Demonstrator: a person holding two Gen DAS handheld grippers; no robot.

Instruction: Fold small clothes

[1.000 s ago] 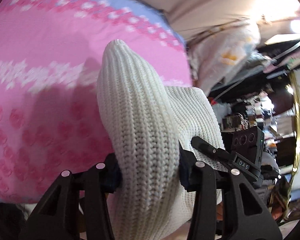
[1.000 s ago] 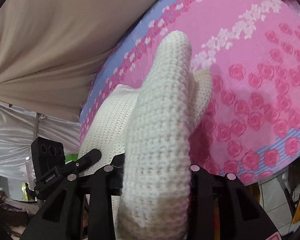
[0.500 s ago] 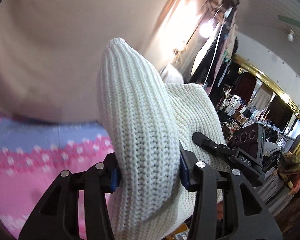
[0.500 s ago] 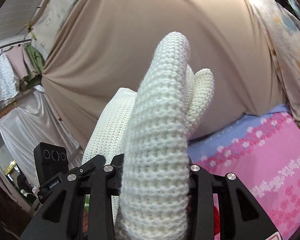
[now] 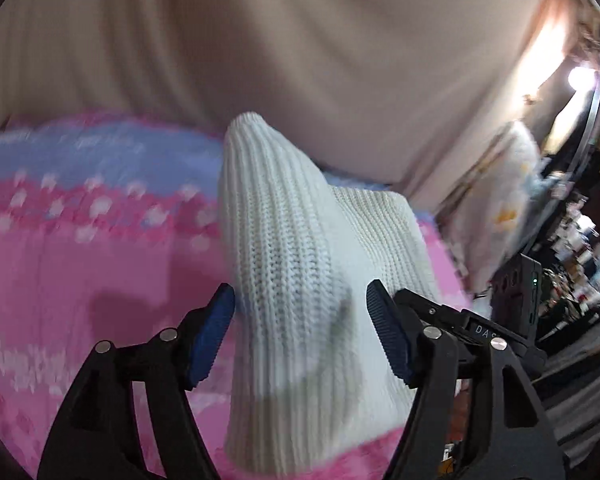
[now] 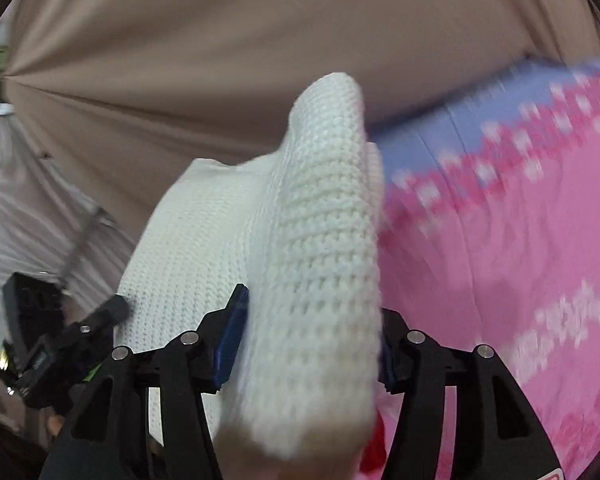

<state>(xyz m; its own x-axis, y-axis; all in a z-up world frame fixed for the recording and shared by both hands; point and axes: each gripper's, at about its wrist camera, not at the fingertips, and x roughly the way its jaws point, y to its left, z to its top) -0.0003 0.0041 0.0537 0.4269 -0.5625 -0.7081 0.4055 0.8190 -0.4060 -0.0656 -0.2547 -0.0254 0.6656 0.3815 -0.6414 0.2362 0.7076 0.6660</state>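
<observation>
A: Status on the left gripper (image 5: 300, 320)?
B: Jaws were opening. White knit garment (image 5: 296, 272) sat between the blue pads (image 5: 208, 340), and there was a visible gap on both sides, so no pinch.
A: Right gripper (image 6: 308, 336)?
B: Also opening. A fold of the same garment (image 6: 320, 260) stood up between its pads. The left pad (image 6: 230, 344) showed clear of the knit; the right pad was mostly hidden behind the fabric, so contact on that side couldn't be judged.
A: Where was the garment?
B: Bunched between both grippers, over the pink floral bedspread (image 5: 80, 272) with the blue band (image 6: 460, 128) along its far edge. Whether it rested on the spread or hung above it couldn't be told.
A: Background?
B: Beige curtain (image 5: 280, 60) behind the bed. The other gripper's camera block (image 5: 518, 292) sat at the right edge of the left view. Heavy motion blur on the spread.
</observation>
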